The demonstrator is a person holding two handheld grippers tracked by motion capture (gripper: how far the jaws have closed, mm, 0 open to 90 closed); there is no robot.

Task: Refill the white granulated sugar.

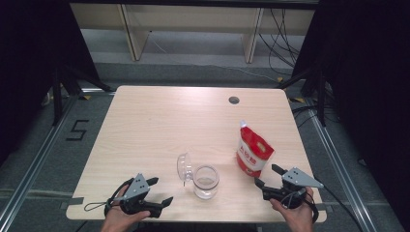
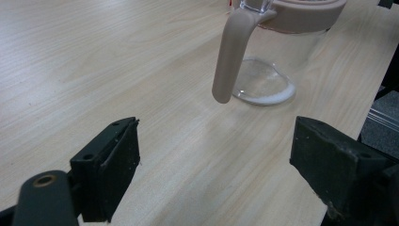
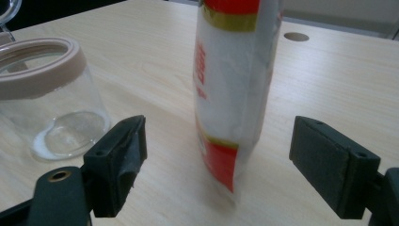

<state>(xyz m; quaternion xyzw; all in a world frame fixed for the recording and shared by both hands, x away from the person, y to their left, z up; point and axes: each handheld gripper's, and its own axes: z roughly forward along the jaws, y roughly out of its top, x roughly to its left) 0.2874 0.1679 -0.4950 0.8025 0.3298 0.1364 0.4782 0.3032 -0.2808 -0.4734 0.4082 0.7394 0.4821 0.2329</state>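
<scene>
A clear glass jar (image 1: 206, 181) with a beige rim stands near the table's front edge, its hinged lid (image 1: 184, 166) flipped open to the left. White residue lies at its bottom (image 2: 263, 92). A beige latch (image 2: 229, 56) hangs from the rim. A red and white pouch (image 1: 254, 151) stands upright to the jar's right. My left gripper (image 1: 160, 191) is open, left of the jar (image 2: 287, 42). My right gripper (image 1: 268, 176) is open just in front of the pouch (image 3: 235, 84), with the jar (image 3: 47, 94) off to its left.
The light wooden table (image 1: 159, 121) has a round cable hole (image 1: 234, 100) near its far edge. Black curtains flank both sides. Wooden furniture legs and cables stand on the floor beyond the table.
</scene>
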